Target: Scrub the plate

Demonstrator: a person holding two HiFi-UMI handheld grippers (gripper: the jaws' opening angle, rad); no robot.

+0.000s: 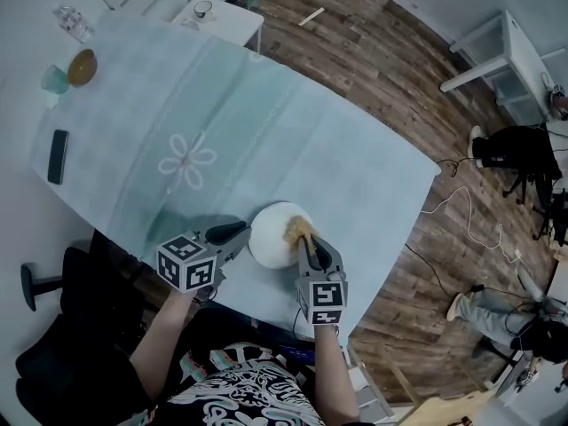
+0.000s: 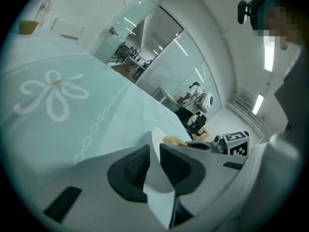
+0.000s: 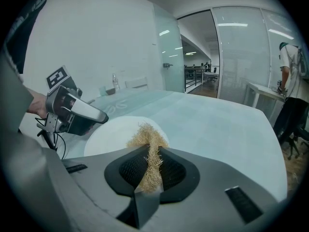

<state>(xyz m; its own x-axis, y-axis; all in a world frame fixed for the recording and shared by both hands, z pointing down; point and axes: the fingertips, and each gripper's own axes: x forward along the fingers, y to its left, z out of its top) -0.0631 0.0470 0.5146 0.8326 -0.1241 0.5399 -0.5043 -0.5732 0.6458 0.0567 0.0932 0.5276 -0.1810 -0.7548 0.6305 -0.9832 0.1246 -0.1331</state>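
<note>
left tool | plate rim clamped between pads | scrubber on plate

Floral tablecloth, blk phone, brown bowl, wood floor

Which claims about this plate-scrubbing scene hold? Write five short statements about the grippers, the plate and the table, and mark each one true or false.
1. The right gripper is shut on a tan fibrous scrubber. True.
2. The rim of the plate stands between the left gripper's jaws. True.
3. The plate is black. False: it is white.
4. The tablecloth is plain all over. False: it bears a pale flower outline.
5. A black flat device lies on the tablecloth, well away from the plate. True.
</note>
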